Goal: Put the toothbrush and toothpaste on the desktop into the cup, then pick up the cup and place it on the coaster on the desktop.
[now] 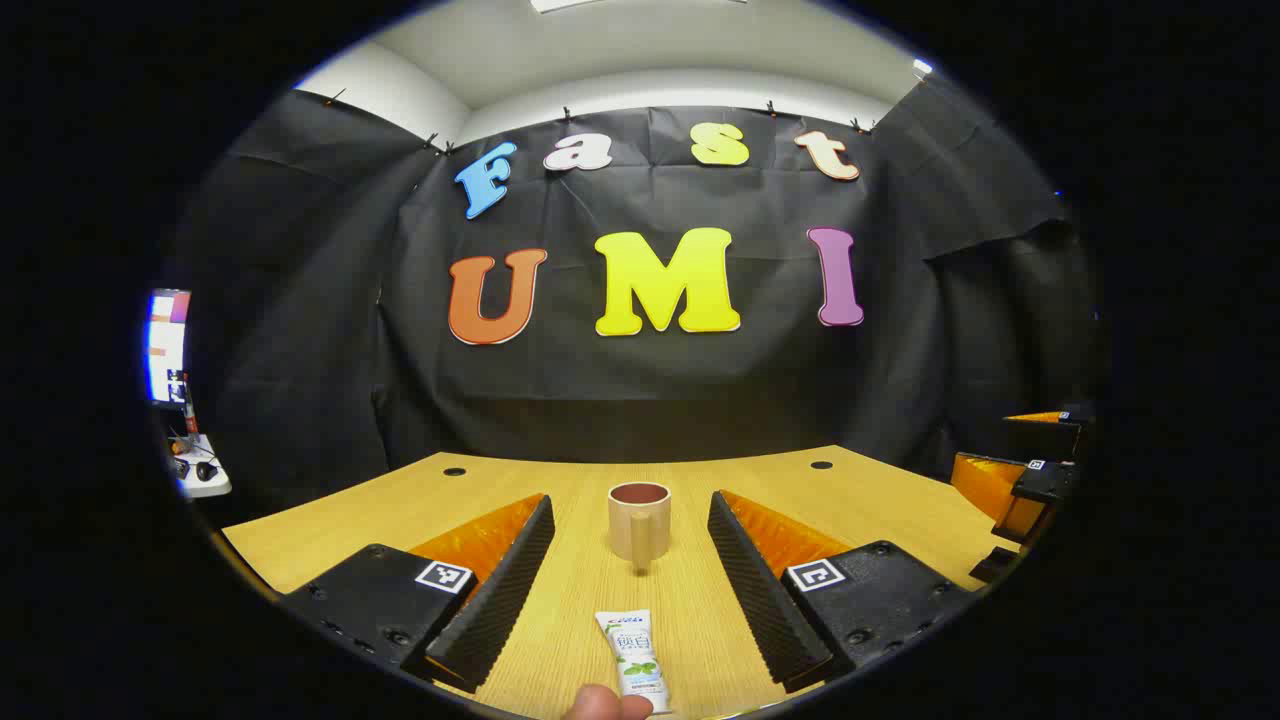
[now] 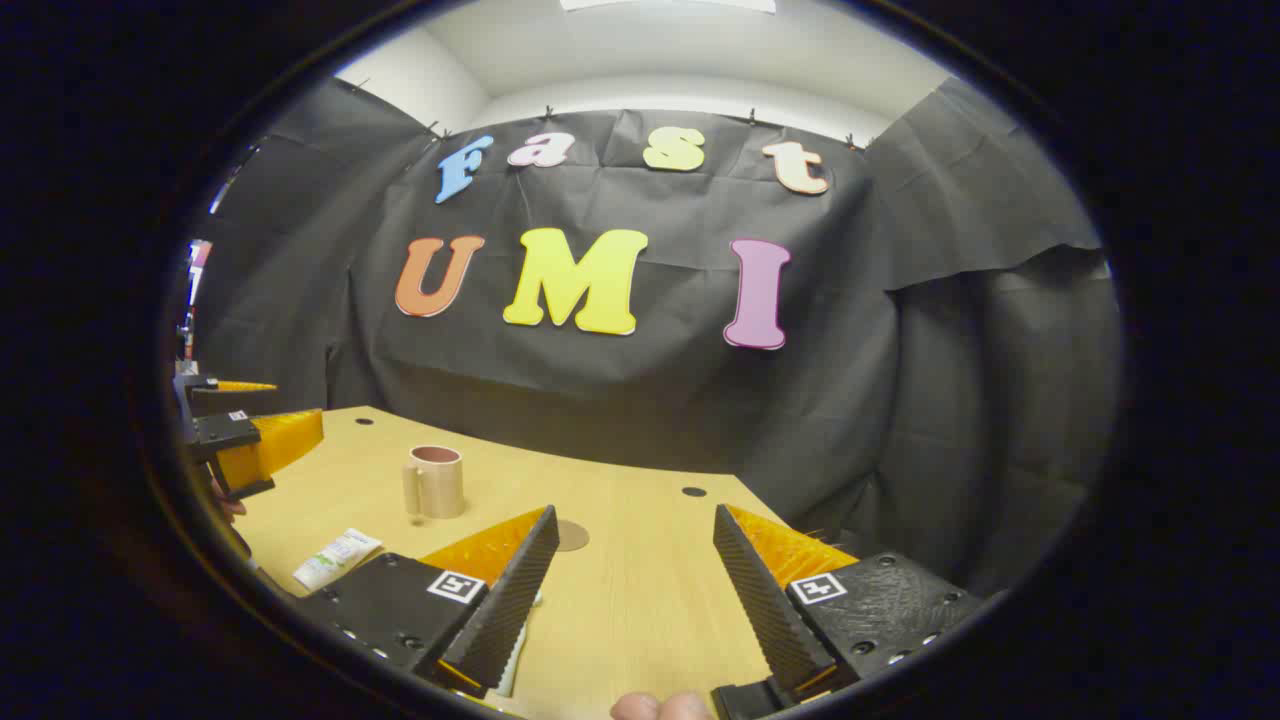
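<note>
Toothpaste (image 1: 634, 655) lies on the desk (image 1: 860, 490) at 6 o'clock in my left gripper view, between my left gripper's (image 1: 630, 570) spread fingers; cup (image 1: 639, 520) stands beyond. Right gripper view: my right gripper (image 2: 630, 580) gapes, holding nothing; cup (image 2: 434, 481) at 10 o'clock, toothpaste (image 2: 335, 558) at 8, coaster (image 2: 571, 535) between.

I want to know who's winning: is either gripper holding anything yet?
No, nothing is held. The left gripper and right gripper are both open; the toothpaste lies on the desk.

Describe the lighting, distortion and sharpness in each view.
Left gripper view: sharp in the middle, even overhead light, a short soft shadow under the cup; the fisheye bows the desktop far edge. Right gripper view: dimmer at the left, where the toothpaste softens; the desktop tilts and curves.
</note>
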